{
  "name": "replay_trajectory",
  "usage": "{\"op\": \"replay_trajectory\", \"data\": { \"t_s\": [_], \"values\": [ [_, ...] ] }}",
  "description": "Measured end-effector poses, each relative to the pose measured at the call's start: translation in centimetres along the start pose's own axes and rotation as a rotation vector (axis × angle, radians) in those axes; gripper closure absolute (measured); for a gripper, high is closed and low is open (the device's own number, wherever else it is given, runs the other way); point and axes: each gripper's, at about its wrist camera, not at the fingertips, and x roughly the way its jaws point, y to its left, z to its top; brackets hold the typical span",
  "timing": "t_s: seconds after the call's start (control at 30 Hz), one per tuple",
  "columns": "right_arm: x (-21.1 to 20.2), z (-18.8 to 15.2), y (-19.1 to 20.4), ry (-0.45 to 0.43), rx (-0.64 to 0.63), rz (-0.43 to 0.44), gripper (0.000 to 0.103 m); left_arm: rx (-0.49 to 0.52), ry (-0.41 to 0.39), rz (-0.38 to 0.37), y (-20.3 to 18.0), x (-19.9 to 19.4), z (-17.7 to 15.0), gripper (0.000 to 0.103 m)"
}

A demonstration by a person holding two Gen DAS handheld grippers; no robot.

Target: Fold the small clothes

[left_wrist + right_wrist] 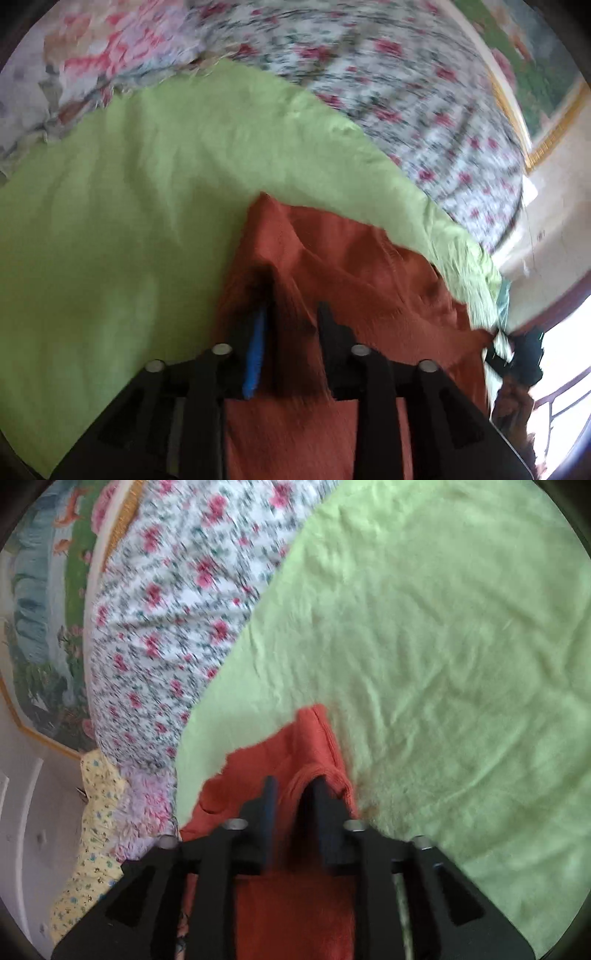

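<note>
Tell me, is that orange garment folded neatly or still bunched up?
Bunched up, not folded: the orange garment hangs in creases between the left gripper and right gripper, above the green sheet.

A rust-red garment [332, 258], creased and bunched, hangs between both my tools above the green sheet [110, 221], edges gathered.

The left gripper [291, 314] points forward and slightly down, its two black fingers [328, 325] standing a little apart with rust-red cloth [332, 266] bunched between and around them; a blue pad [256, 354] shows on the inner face of the left finger. Whether the jaws truly pinch is hard to tell (the picture is blurred). The right gripper [293, 794] is held likewise, its fingers [321, 805] narrowly parted, and a fold of the cloth [306, 746] is draped between them and over the right fingertip.
</note>
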Motion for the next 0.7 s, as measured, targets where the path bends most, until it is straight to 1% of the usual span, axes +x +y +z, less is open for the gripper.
{"op": "replay_trajectory", "data": {
  "t_s": [0.03, 0.07, 0.1, 0.13, 0.17, 0.2, 0.23, 0.27, 0.3, 0.33, 0.37, 0.4, 0.43, 0.47, 0.5, 0.6, 0.63, 0.67, 0.7],
  "values": [
    [-1.4, -0.4, 0.9, -0.045, -0.038, -0.004, 0.037, 0.058, 0.013, -0.01, -1.3, -0.7, -0.9, 0.071],
    [-1.7, -1.0, 1.9, -0.051, -0.083, 0.008, 0.037, 0.141, 0.04, -0.016, -3.1, -1.1, -2.1, 0.069],
    [-1.8, -1.9, 3.5, -0.025, -0.155, 0.028, 0.037, 0.186, 0.06, -0.023, -4.1, -1.2, -2.9, 0.066],
    [-1.6, -3.0, 5.0, 0.018, -0.229, 0.047, 0.037, 0.244, 0.093, -0.04, -5.6, -1.0, -4.1, 0.064],
    [-0.8, -4.7, 6.9, 0.091, -0.323, 0.074, 0.037, 0.313, 0.148, -0.069, -7.6, -0.3, -5.6, 0.063],
    [0.3, -6.3, 8.4, 0.17, -0.403, 0.088, 0.037, 0.347, 0.177, -0.079, -8.6, 0.3, -6.4, 0.063],
    [1.8, -8.2, 9.8, 0.261, -0.481, 0.089, 0.038, 0.396, 0.215, -0.081, -10.0, 1.2, -7.5, 0.061],
    [3.8, -10.4, 11.1, 0.371, -0.559, 0.075, 0.039, 0.456, 0.248, -0.062, -11.5, 2.3, -8.4, 0.059],
    [5.2, -11.7, 11.8, 0.438, -0.607, 0.056, 0.039, 0.521, 0.262, -0.016, -12.7, 3.4, -9.0, 0.054],
    [6.5, -12.9, 12.1, 0.495, -0.656, 0.031, 0.039, 0.559, 0.264, 0.007, -13.3, 3.8, -9.3, 0.051],
    [8.1, -13.7, 12.4, 0.545, -0.716, -0.015, 0.039, 0.606, 0.268, 0.024, -14.1, 4.5, -9.2, 0.05],
    [9.0, -13.7, 12.5, 0.552, -0.752, -0.056, 0.039, 0.625, 0.279, 0.026, -14.3, 5.1, -8.7, 0.049],
    [9.6, -13.2, 12.4, 0.546, -0.755, -0.067, 0.04, 0.632, 0.296, 0.03, -14.4, 5.9, -7.9, 0.049],
    [10.1, -11.8, 12.1, 0.527, -0.724, -0.062, 0.041, 0.63, 0.306, 0.036, -14.3, 6.6, -7.0, 0.05],
    [10.5, -10.4, 11.9, 0.499, -0.696, -0.078, 0.041, 0.63, 0.305, 0.045, -14.1, 7.2, -6.0, 0.05],
    [11.5, -6.0, 11.4, 0.351, -0.667, -0.209, 0.041, 0.636, 0.272, 0.091, -13.6, 9.1, -2.3, 0.054],
    [11.6, -4.5, 11.2, 0.278, -0.659, -0.268, 0.04, 0.635, 0.243, 0.124, -13.6, 9.6, -0.9, 0.053],
    [11.6, -2.7, 10.8, 0.198, -0.626, -0.319, 0.039, 0.626, 0.185, 0.201, -13.3, 10.1, 1.0, 0.055],
    [11.5, -1.5, 10.4, 0.148, -0.586, -0.332, 0.039, 0.611, 0.166, 0.225, -12.9, 10.4, 2.0, 0.055]
  ]
}}
